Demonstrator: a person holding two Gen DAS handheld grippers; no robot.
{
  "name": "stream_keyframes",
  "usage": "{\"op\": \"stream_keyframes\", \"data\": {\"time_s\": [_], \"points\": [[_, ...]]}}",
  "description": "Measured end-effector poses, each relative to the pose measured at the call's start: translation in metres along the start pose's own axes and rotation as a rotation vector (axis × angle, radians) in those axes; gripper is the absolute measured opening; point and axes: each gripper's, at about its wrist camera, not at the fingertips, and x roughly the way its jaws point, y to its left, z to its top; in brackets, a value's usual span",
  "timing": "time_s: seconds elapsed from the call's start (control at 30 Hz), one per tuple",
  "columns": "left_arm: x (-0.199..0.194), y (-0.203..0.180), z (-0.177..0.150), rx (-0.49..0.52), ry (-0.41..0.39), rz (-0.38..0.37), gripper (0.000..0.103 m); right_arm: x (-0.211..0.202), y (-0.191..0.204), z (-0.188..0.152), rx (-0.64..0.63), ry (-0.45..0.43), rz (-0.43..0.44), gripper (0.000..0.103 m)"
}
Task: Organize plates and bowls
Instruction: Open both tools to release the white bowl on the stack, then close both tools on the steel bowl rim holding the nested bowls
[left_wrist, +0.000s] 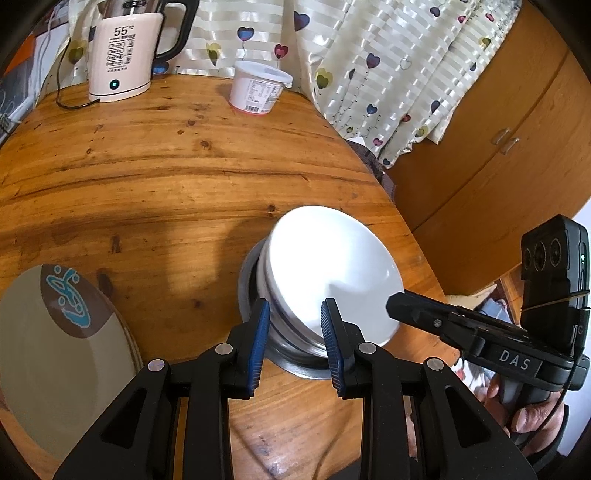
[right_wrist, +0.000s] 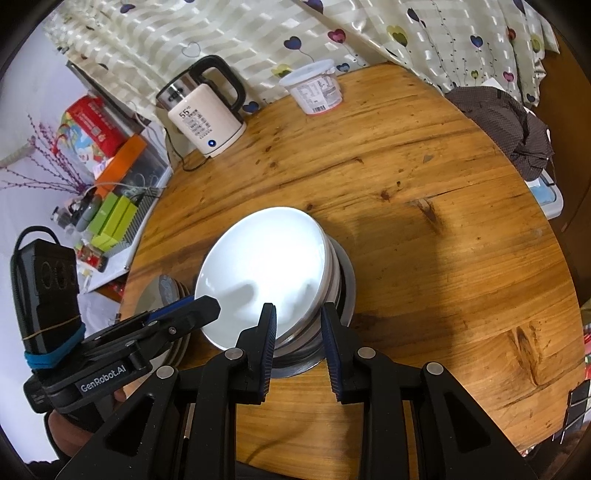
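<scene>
The white bowl (left_wrist: 332, 273) sits tilted atop the bowl stack (left_wrist: 291, 350) at table centre, both the left gripper (left_wrist: 295, 325) and right gripper (right_wrist: 298, 325) part-open, seemingly empty at six o'clock; next, level it.

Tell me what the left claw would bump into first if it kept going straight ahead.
Most likely the white bowl tilted on the stack. The left claw is open, its fingers bracketing the stack's near edge, so the bowl's rim and the metal bowl beneath lie right in its line. Depth is unclear in this fisheye view.
</scene>
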Motion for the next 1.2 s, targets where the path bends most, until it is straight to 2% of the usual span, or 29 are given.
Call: {"op": "stream_keyframes", "data": {"time_s": [0.1,0.5,0.73,0.87,1.2], "points": [[-0.004,0.002,-0.001,0.000,-0.013,0.007,0.029,-0.003,-0.002,0.001,0.000,-0.010,0.005,0.026],[-0.020,0.012,-0.006,0.002,-0.073,0.041,0.029,-0.022,-0.003,-0.001,-0.034,-0.092,0.021,0.050],[-0.024,0.018,-0.012,0.022,-0.103,0.067,0.029,-0.033,-0.002,-0.008,-0.116,-0.173,0.015,0.051],[-0.025,0.022,-0.016,0.019,-0.106,0.074,0.030,-0.033,-0.010,-0.011,-0.101,-0.162,-0.009,0.052],[-0.025,0.029,-0.022,-0.006,-0.094,0.078,0.031,-0.035,-0.029,-0.021,-0.028,-0.114,0.021,0.052]]}}
